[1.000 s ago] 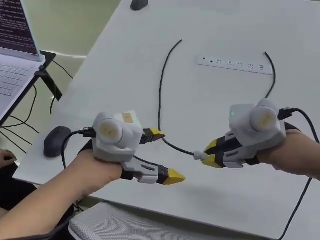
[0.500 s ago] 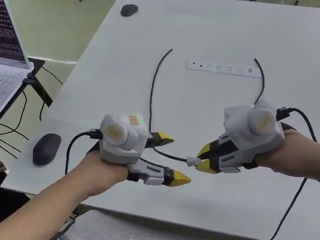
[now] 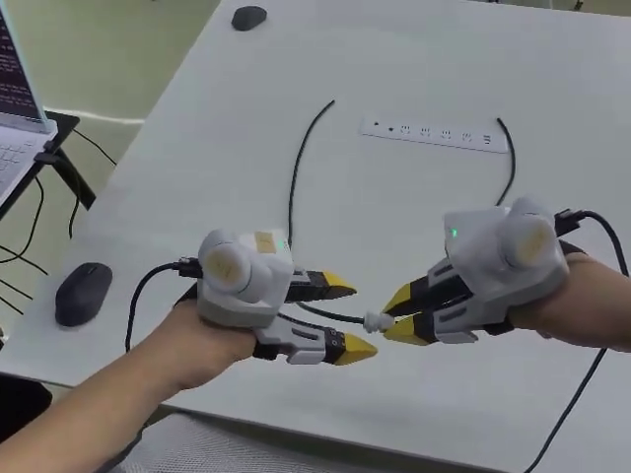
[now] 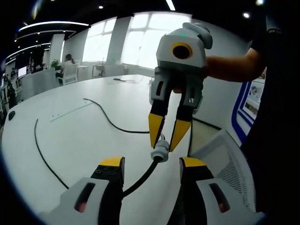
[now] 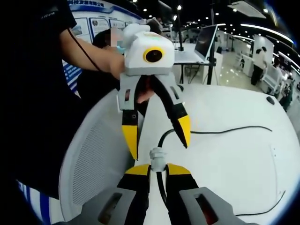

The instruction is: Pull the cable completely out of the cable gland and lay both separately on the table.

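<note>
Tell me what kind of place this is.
Probably an open-plan office or lab. A large white table carries a power strip and a mouse, a laptop stands beside it, and the right gripper view shows another desk with a monitor.

A broad white table (image 3: 414, 59) carries a black cable (image 3: 292, 187) that lies in a long curve down its middle. A white power strip (image 3: 429, 135) sits farther back, its black cord (image 3: 510, 163) bending toward the near side. One dark mouse (image 3: 248, 17) rests at the far edge, and another mouse (image 3: 84, 293) rests near the left edge.
</note>
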Available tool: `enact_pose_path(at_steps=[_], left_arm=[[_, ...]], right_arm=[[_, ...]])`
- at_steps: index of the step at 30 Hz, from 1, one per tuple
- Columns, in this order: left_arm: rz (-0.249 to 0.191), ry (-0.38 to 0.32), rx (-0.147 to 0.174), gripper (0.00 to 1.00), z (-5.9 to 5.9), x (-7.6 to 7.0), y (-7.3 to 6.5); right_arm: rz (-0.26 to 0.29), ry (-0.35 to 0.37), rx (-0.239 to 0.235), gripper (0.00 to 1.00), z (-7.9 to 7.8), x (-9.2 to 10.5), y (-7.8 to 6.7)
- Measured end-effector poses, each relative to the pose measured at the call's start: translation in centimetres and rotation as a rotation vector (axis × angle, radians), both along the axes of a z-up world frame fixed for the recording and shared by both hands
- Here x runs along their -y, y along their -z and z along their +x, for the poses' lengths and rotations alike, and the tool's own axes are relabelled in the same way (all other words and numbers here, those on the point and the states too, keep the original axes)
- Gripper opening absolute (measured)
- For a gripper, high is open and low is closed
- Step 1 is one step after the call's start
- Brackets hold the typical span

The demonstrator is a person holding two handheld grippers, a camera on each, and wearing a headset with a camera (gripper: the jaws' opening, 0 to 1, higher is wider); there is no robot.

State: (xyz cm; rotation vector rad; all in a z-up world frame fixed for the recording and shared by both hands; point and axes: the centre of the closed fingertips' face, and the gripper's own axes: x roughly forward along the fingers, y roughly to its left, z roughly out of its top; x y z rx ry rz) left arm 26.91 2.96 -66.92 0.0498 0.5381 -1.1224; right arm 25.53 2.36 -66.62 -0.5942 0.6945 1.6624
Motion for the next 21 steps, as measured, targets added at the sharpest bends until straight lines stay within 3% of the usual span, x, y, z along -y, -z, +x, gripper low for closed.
enact_pose_path(at_steps=[2,8,21], left_arm=[[-0.030,-0.015,-0.014,0.47,0.21,0.01,-0.24],[-0.045,-0.012,-0.015,0.40,0.18,0.00,-0.44],[-0.057,0.039,-0.008,0.27,-0.19,0.91,-0.53]], right_arm=[[0.008,0.003,-0.008,0.06,0.09,0.08,-0.06],[0.031,0.009,-0.017,0.06,0.18,0.24,-0.31],[0.055,-0.086,0.041,0.06,-0.34,0.42,-0.30]])
